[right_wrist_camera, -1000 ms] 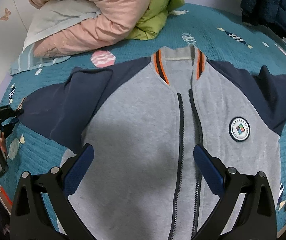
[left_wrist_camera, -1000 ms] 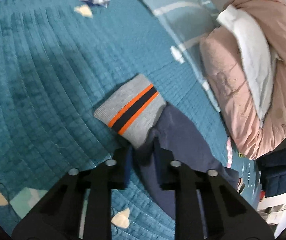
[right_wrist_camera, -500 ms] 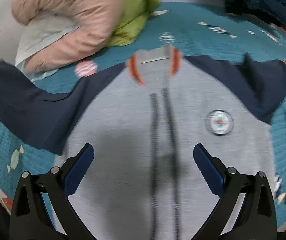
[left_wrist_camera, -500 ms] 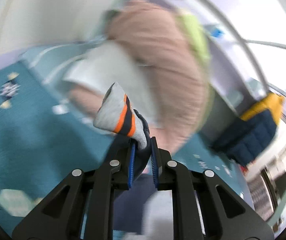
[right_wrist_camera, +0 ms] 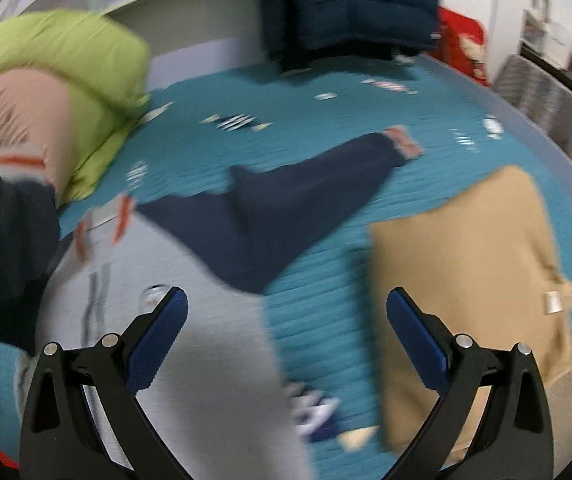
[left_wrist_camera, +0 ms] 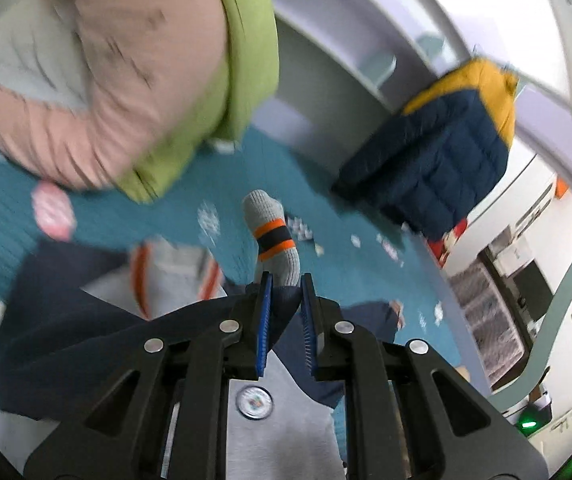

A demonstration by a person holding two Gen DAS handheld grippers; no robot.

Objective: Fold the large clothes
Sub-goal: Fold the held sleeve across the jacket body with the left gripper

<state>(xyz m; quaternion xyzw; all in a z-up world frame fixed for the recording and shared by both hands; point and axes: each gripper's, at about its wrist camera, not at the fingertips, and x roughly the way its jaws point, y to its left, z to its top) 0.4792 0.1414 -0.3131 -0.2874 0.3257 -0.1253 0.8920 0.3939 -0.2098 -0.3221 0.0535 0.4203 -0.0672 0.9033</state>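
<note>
My left gripper is clenched on the sleeve just below its cuff; sleeve lifted, cuff pointing away from me over the jacket. Jacket lies flat on the quilt, collar toward the far side, badge beneath my left fingers. Other sleeve runs out from the jacket toward upper right. My right gripper hangs released above the jacket's edge. Tan garment beside the jacket; pink-green bedding and navy coat beyond it. Both views motion-blurred; jacket hem cut off.
</note>
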